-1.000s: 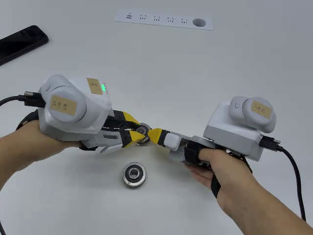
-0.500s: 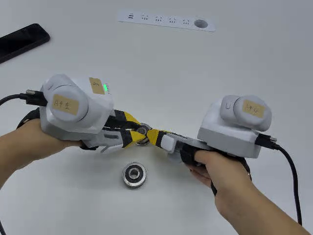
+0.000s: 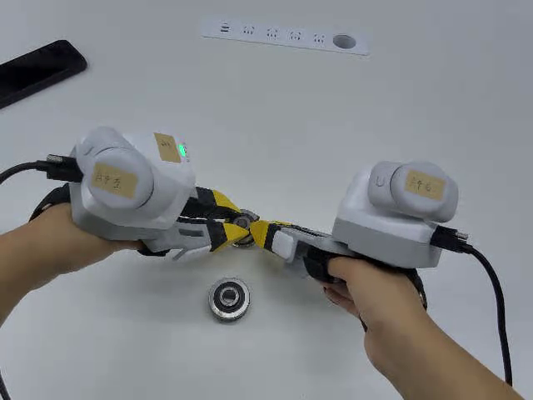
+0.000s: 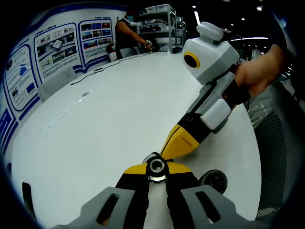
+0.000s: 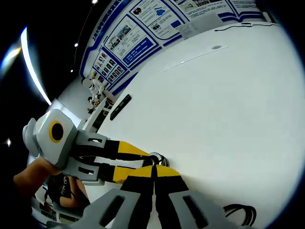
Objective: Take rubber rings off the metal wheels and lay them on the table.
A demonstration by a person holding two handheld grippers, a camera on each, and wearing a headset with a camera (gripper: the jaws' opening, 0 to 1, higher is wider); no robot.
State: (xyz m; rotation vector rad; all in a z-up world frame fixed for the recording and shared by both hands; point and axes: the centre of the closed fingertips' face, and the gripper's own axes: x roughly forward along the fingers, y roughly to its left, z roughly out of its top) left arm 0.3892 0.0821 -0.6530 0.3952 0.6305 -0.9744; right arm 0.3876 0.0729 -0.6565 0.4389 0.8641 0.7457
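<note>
- the left gripper (image 3: 230, 227) has its yellow jaws closed on a metal wheel (image 3: 242, 231). in the left gripper view the wheel sits clamped between the tips.
- the right gripper (image 3: 258, 232) meets it from the opposite side, its jaws pressed almost together and its tips touching the wheel's edge. i cannot tell whether they nip anything.
- a second wheel (image 3: 228, 297) lies flat on the table (image 3: 333, 125), near the two grippers and touching neither.

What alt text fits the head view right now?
The white, yellow-tipped left gripper clamps a small metal wheel over the white table while the right gripper meets it from the opposite side; a second black-ringed metal wheel lies nearby.
</note>
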